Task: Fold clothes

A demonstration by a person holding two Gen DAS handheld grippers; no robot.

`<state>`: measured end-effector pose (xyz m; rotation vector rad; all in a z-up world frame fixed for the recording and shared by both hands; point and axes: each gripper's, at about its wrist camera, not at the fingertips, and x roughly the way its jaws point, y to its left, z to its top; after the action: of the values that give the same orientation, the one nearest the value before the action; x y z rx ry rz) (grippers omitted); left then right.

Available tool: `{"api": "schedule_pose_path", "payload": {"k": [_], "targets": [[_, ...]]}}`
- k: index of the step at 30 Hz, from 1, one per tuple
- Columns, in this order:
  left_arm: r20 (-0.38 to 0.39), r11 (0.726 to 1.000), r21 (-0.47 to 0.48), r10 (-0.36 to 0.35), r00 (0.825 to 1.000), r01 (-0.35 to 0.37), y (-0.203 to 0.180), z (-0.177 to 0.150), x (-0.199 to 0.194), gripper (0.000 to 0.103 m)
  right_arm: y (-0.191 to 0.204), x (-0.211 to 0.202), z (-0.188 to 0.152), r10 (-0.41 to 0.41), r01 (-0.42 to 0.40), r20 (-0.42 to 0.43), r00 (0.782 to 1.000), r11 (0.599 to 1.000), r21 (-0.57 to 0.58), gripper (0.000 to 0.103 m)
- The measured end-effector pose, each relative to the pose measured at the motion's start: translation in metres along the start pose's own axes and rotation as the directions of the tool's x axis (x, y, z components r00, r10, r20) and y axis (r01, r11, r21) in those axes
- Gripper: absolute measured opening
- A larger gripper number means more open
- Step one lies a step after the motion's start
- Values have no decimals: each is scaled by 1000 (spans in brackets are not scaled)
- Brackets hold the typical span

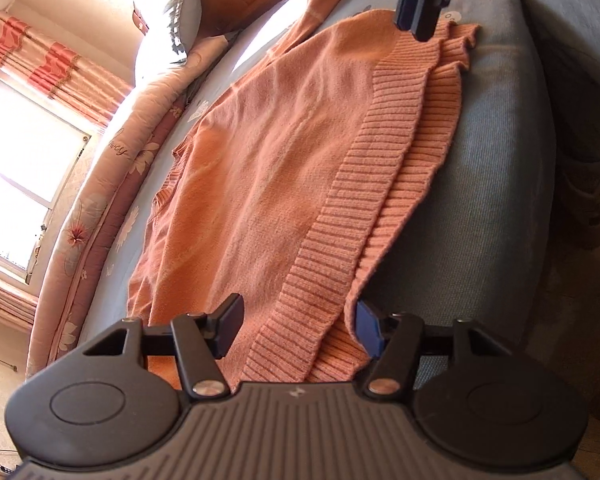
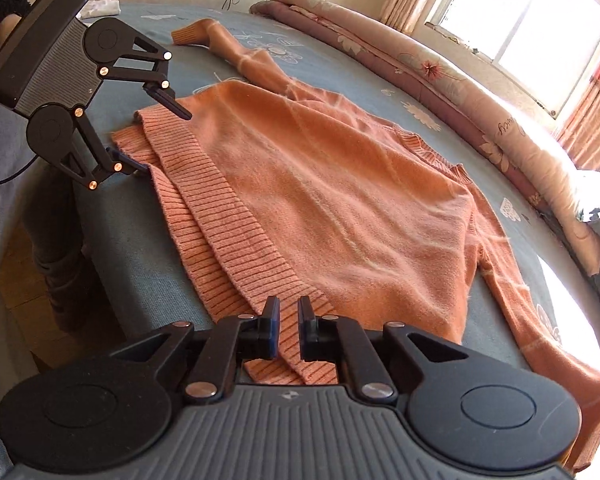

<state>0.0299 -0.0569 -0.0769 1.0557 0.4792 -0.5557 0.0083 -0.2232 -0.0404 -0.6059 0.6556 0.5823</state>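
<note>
an orange sweater (image 2: pixel 320 200) lies spread flat on a blue-grey bed (image 2: pixel 132 232), and everything else sits in relation to it. its ribbed hem (image 2: pixel 228 248) runs along the near edge of the bed, with two ribbed layers showing, the upper one lying slightly back from the lower. the left gripper (image 1: pixel 298 330) is at one corner of that hem with its jaws wide apart, one finger above the knit and the other below the lower layer, the corner between them but not pinched. the right gripper (image 2: pixel 288 330) is at the opposite corner of the hem; its two fingers stand close with a narrow gap, and ribbed fabric shows in that gap, though i cannot tell whether the pads actually press on it. one sleeve (image 2: pixel 236 48) stretches away from the sweater's far side toward a white cloth (image 2: pixel 100 8) on the bed, and the other sleeve (image 2: pixel 540 308) runs along the bed on the side of the right gripper. beyond the sweater's collar end lies a rolled pink floral quilt (image 2: pixel 460 80), and behind that a bright window (image 2: pixel 520 8) with pink curtains (image 1: pixel 56 68). a pillow (image 1: pixel 188 20) rests at the quilt's end, past the sweater's shoulder. a person's dark-trousered leg (image 2: pixel 56 240) stands on the floor just off the hem side.
</note>
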Motion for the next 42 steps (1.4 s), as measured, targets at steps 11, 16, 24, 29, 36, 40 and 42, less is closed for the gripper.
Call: {"api": "schedule_pose_path", "payload": {"k": [11,16,24,29,36,40,42], "targets": [[35,989,-145,-13,999,18,27,7,-2,57,86,68,46,24,-8,66,998,973,-232,39],[57,994,-85,-60,997,65,13,-1,-12,23,90,76,51,4,7,43,999,969,-247,3],[19,997,17,-81,997,81,-10,0,0,22,67,60,62,21,-10,78,997,990,-138,3],[-17,999,-3,-41,999,41,-7,2,7,4,64,56,64,27,-16,86,996,992,-125,4],[-38,998,-38,-49,998,47,0,0,11,5,74,70,45,14,-9,31,999,987,-157,6],[-34,996,-40,-84,996,82,3,-1,0,4,69,64,44,27,-22,31,999,989,-146,3],[-26,991,-55,-122,992,120,10,1,-9,3,60,56,48,63,-58,32,998,991,-122,3]]}}
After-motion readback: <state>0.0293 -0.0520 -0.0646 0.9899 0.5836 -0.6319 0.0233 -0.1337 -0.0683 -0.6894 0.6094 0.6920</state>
